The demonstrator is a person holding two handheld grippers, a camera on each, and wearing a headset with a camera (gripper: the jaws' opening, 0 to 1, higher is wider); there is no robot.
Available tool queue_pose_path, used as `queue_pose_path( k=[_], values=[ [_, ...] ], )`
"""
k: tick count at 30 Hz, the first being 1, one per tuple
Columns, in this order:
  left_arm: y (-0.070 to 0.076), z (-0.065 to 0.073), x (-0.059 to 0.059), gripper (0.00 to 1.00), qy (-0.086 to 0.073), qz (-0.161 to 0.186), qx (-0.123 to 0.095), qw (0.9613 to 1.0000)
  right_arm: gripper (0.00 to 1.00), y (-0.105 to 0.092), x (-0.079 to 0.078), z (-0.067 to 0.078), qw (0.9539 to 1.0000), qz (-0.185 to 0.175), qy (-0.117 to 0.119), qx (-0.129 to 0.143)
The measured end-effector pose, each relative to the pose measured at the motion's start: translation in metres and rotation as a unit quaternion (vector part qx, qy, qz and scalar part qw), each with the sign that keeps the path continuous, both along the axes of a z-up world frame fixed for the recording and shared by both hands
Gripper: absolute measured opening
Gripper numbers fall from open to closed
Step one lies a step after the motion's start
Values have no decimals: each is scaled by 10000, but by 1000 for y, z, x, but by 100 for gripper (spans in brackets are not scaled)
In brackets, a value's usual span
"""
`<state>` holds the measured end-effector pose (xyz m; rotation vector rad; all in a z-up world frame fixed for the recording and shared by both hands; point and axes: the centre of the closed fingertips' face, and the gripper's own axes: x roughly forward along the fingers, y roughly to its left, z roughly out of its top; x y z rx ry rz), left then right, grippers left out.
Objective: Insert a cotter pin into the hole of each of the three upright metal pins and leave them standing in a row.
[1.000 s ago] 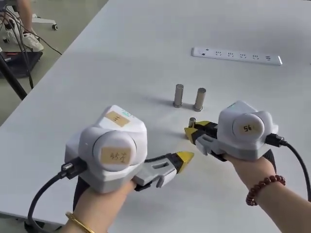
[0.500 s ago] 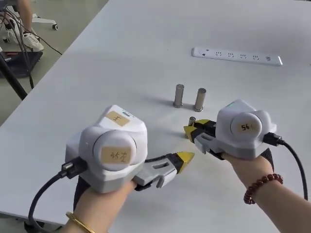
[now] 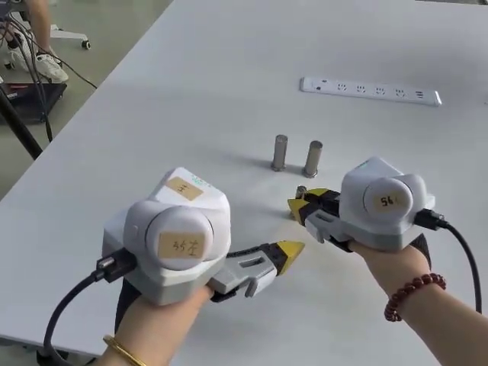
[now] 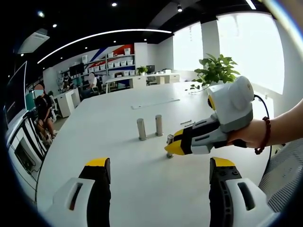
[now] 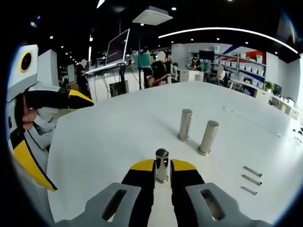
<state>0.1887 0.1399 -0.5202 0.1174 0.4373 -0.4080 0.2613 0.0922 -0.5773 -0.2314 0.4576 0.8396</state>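
Two upright metal pins [image 3: 280, 152] [image 3: 313, 158] stand side by side on the white table [image 3: 191, 91]. A shorter third pin [image 3: 301, 192] stands just in front of them, and my right gripper [image 3: 300, 206] is shut on it. In the right gripper view the third pin [image 5: 162, 165] rises between the closed yellow-tipped jaws, with the two upright pins [image 5: 185, 125] [image 5: 208, 137] behind. Three cotter pins [image 5: 249, 179] lie on the table to the right. My left gripper [image 3: 287, 250] hovers open at the near left; in the left gripper view the left gripper [image 4: 161, 165] holds nothing.
A white power strip [image 3: 371, 88] lies at the far right of the table. The table's left edge [image 3: 69, 145] drops to a floor with cables and a chair base. People and desks fill the room behind.
Hardly anything differs; my right gripper has crept slightly left with the pin still in its jaws. The left gripper stays where it was.
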Motion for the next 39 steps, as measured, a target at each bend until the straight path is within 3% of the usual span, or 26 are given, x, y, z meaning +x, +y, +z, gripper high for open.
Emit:
queue_pose_path(
  k=[5, 8, 16, 20, 24, 28, 34, 39],
  values=[
    [-1, 1, 1, 86, -21, -11, 21, 10000, 14, -5, -3, 5, 10000, 19, -28, 14],
    [0, 2, 1, 86, -38, -3, 15, 10000, 15, -8, -7, 5, 9996, 208, -107, -128],
    [1, 3, 1, 86, -73, 19, 31, 10000, 18, -26, -6, 18, 9996, 220, -5, -148],
    [0, 4, 1, 86, -88, 6, 25, 10000, 16, -39, -1, 25, 9982, 327, -113, -500],
    [0, 4, 1, 86, -92, 7, 30, 10000, 15, -51, 4, 29, 9974, 344, -92, -624],
    [1, 5, 2, 86, -102, 24, -5, 9999, 14, -66, 9, 30, 9940, 551, -172, -927],
    [2, 6, 2, 86, -113, 46, -1, 9999, 12, -82, 14, 27, 9902, 684, -74, -1216],
    [4, 7, 2, 85, -111, 75, -26, 9999, 11, -101, 30, 24, 9861, 724, -8, -1499]
  ],
)
